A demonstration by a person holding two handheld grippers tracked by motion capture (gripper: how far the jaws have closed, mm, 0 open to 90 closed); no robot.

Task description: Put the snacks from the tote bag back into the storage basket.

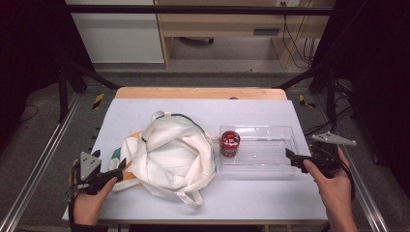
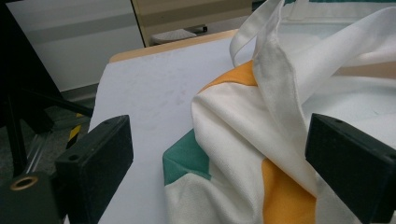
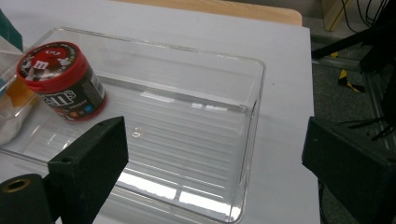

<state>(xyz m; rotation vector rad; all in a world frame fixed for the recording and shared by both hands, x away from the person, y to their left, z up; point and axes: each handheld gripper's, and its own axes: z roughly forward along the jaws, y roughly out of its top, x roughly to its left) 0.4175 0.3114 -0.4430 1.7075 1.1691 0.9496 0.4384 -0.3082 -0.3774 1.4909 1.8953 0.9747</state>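
High view shows me the left gripper [image 1: 120, 167] sitting at the near left edge of the bag [image 1: 167, 154], its jaws spread wide and holding nothing, the fabric lying straight ahead of the fingertips and just touching distance away. From the left gripper view, a cream strap [image 2: 280, 88] runs away from the fingers [image 2: 95, 161] up and to the right, with the bag's orange and green panels lying between the two jaws, so I judge a short push forward would put cloth in the gap. My right gripper [image 1: 290, 158] is also wide open and empty, its tips at the right end of the clear tray [image 1: 285, 166]. That tray's long axis runs across from the fingers, and the red-lidded candy jar [image 3: 60, 79] stands at its far end, well apart from the right fingers [image 3: 88, 163] and nearer the bag. The rest of the tray has nothing in it. I cannot see into the bag, so I cannot tell whether anything is in it. The left hand is clearly nearer the bag.
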